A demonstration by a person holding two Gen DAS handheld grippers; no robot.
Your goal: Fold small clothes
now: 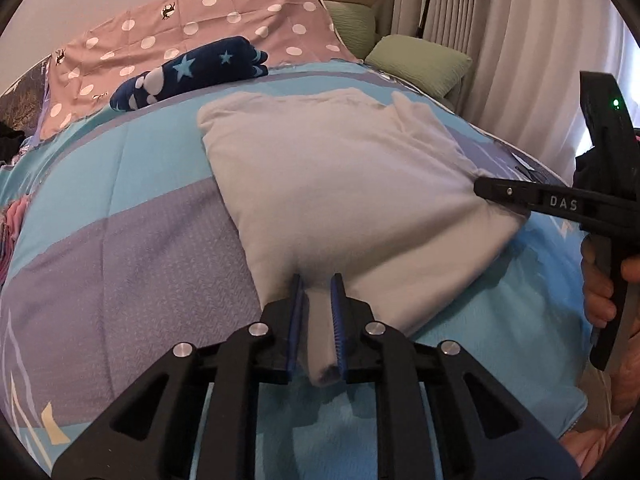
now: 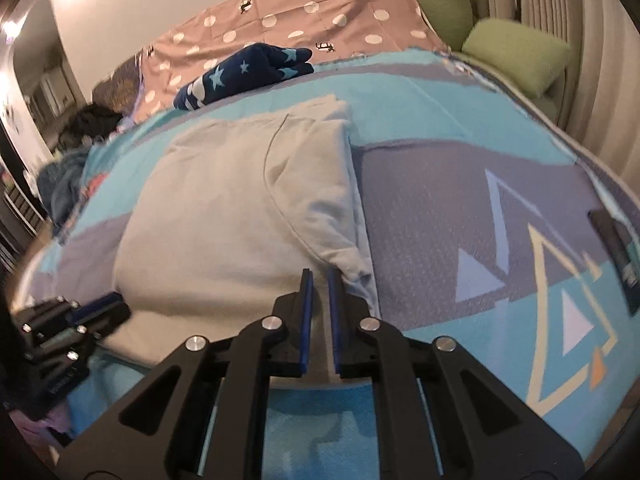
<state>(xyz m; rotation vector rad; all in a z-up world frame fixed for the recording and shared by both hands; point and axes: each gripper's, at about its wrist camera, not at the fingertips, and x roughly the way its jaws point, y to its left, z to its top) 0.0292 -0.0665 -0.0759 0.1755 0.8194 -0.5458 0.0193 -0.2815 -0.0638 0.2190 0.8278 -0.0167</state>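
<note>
Grippers pinching the near edge of a folded white garment on the bed.

White garment [image 1: 340,184] lies flat on the blue patterned bedspread [image 1: 132,216]. Left gripper [image 1: 316,280] has its jaws clamped on a bunched near corner; right gripper [image 2: 320,274] has its jaws closed on the other near corner. A navy star-print cloth [image 1: 192,70] lies well behind, beside green pillows [image 1: 420,62].

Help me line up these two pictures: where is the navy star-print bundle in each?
Left wrist: navy star-print bundle upper left, beyond the white garment.
Right wrist: upper centre-left, again beyond the garment.
Shared landmark: pink polka-dot sheet behind it.
</note>
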